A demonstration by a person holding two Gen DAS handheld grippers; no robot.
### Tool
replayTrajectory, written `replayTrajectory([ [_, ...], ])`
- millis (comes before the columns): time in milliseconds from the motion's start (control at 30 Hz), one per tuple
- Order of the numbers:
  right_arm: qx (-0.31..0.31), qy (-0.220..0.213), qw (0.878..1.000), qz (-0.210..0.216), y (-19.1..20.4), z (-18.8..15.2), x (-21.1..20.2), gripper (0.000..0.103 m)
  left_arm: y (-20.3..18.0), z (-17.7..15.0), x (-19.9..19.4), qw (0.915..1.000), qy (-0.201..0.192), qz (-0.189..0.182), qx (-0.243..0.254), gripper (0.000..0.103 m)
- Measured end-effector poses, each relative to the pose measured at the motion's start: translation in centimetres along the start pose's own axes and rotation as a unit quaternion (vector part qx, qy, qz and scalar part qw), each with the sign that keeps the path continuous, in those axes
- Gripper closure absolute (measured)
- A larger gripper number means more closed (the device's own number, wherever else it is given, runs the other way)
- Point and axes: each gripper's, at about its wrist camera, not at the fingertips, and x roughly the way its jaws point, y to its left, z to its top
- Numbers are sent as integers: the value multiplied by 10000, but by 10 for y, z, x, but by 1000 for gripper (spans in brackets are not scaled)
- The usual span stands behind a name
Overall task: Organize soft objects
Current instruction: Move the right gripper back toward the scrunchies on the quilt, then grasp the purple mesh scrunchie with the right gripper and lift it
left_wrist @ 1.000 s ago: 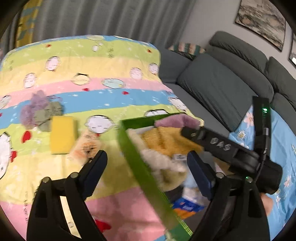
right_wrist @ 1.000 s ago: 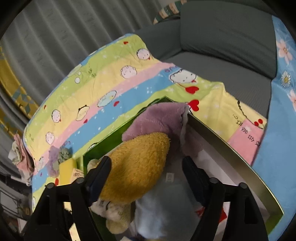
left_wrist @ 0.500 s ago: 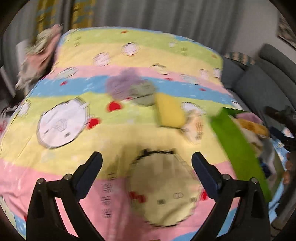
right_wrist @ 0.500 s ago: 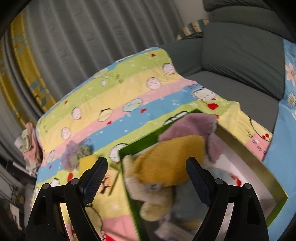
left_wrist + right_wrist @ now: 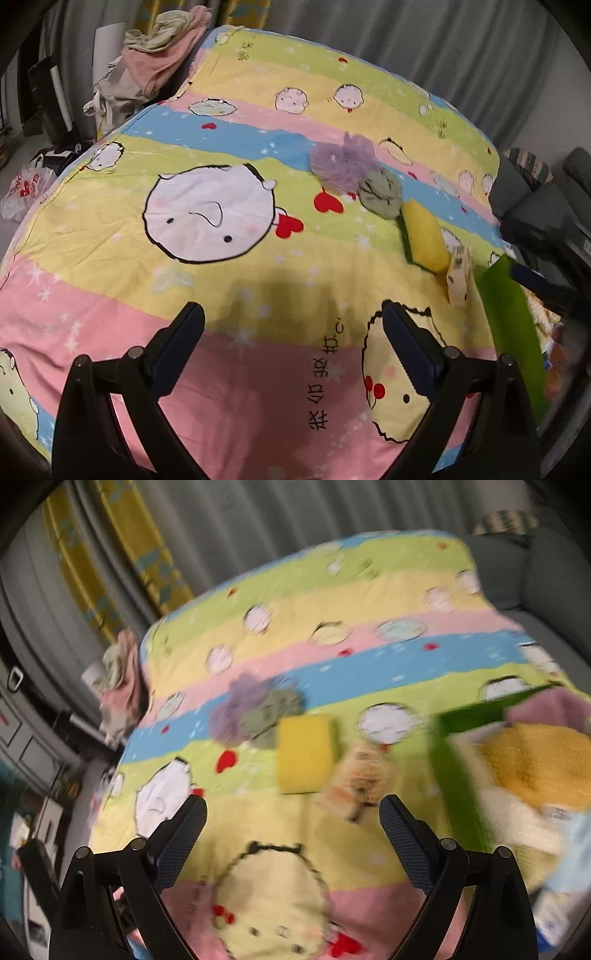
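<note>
Four soft things lay in a row on the quilt (image 5: 221, 302), left to right: purple puff (image 5: 341, 164), grey puff (image 5: 381, 191), sponge (image 5: 424, 236) and a small tan toy (image 5: 458, 275), each touching or just beside the next, probably queued for the green box (image 5: 508, 314) at right, which already held plush. Left gripper (image 5: 291, 345) and right gripper (image 5: 291, 830) both hung wide open with nothing in them, apparently lining up on the toy nearest the box.

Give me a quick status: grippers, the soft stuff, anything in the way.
Left gripper open, empty; right gripper open, empty. Yellow sponge, purple pom-pom, grey-green cloth, small beige plush loose on blanket. Green box part-filled. Nothing blocking.
</note>
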Motion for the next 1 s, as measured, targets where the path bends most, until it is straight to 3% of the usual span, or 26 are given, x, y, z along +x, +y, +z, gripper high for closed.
replayTrajectory([
  [167,-136,418,9990,121,40,31,53,8,16,4,-4,9995,68,-99,-301,6],
  [300,307,870,9953,287,60,69,114,8,27,10,-5,9988,87,-63,-471,6],
  [533,324,1471,9867,-612,75,108,222,9,45,21,-7,9973,108,-83,-727,6],
  [600,354,1633,9823,-842,70,109,243,22,50,23,-6,9963,133,-133,-838,6],
  [633,360,1727,9803,-889,68,108,252,35,52,24,-6,9960,140,-148,-874,6],
  [700,278,1840,9778,-958,66,103,265,46,55,25,-8,9956,122,-159,-916,6],
  [767,188,1630,9803,-1100,66,100,262,82,55,25,-10,9955,97,-158,-932,6],
  [833,-24,1557,9818,-1091,69,99,254,84,55,25,-13,9956,72,-183,-911,6],
  [1000,-357,1477,9865,-610,81,92,204,84,55,23,-13,9955,66,-161,-928,6],
])
